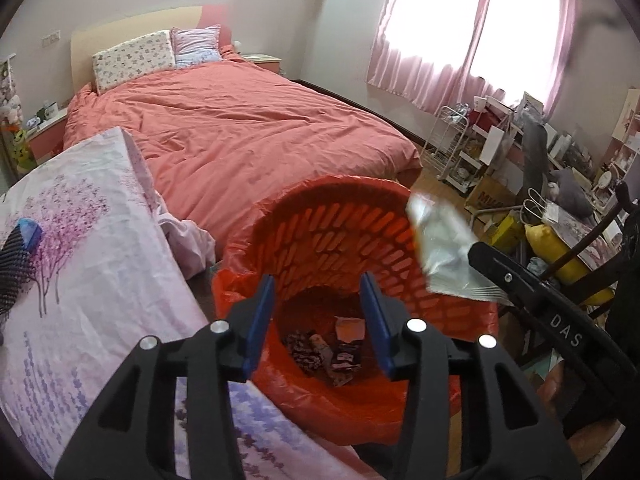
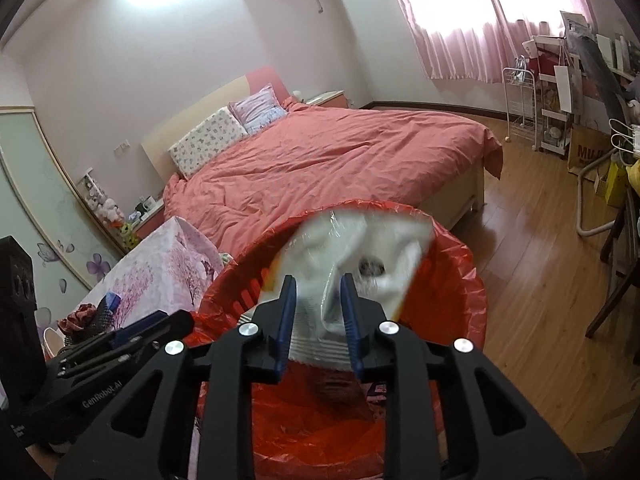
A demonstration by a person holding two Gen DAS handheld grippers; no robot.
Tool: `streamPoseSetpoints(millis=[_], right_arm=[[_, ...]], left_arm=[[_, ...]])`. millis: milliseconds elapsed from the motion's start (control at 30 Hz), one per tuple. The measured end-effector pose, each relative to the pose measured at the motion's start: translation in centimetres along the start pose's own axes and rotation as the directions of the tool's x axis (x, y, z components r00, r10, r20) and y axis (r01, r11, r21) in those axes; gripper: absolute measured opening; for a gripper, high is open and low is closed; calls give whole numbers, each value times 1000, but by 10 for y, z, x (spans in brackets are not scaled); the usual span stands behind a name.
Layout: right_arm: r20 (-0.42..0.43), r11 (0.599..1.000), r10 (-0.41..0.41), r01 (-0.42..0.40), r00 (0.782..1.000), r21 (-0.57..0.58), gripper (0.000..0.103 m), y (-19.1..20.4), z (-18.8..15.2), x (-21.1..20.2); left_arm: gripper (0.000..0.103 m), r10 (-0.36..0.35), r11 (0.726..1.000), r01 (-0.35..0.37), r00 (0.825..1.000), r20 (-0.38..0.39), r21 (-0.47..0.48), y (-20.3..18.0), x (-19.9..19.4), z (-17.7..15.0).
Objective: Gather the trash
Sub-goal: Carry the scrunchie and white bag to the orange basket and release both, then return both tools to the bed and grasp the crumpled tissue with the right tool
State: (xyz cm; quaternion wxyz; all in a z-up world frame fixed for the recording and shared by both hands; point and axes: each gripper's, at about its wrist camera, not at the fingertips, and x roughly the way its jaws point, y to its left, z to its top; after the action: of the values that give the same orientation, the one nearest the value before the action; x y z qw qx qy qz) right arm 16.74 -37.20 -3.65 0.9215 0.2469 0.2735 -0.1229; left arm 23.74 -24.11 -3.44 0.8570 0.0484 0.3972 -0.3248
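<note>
1. Right wrist view had my right gripper (image 2: pixel 318 300) right over the bin (image 2: pixel 460 280), its blue fingers either side of the silvery wrapper (image 2: pixel 360 248). Couldn't tell if they were pinching it or already loose.
2. Wrapper's long axis ran away from the fingers, across the bin mouth.
3. Left gripper (image 1: pixel 318 320) was nearer the bin's bottom, parted and empty, older scraps (image 1: pixel 324 354) below.

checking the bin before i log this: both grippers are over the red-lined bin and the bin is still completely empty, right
Not quite. Both grippers, left gripper and right gripper, are over the red-lined bin, but it is not empty: the left wrist view shows crumpled wrappers at its bottom.
</note>
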Motion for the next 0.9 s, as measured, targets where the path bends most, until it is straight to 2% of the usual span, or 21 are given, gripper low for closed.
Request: streamPoseSetpoints(millis=[333, 400, 467, 700, 900], right_arm=[[5, 999, -38, 38, 999, -32, 30, 12, 2, -9], [8, 998, -38, 38, 999, -49, 39, 18, 1, -11], [13, 997, -33, 34, 999, -67, 41, 27, -1, -14], [-4, 989, 11, -11, 1000, -150, 41, 68, -12, -20], [-41, 977, 54, -61, 998, -205, 41, 100, -27, -22]], left_arm=[[53, 120, 992, -119, 992, 38, -32, 40, -41, -13], [55, 143, 989, -141, 989, 43, -42, 49, -53, -20], [56, 164, 986, -162, 985, 49, -49, 58, -63, -25], [59, 257, 962, -249, 964, 63, -115, 100, -106, -47], [65, 335, 930, -318, 939, 72, -187, 142, -140, -62]])
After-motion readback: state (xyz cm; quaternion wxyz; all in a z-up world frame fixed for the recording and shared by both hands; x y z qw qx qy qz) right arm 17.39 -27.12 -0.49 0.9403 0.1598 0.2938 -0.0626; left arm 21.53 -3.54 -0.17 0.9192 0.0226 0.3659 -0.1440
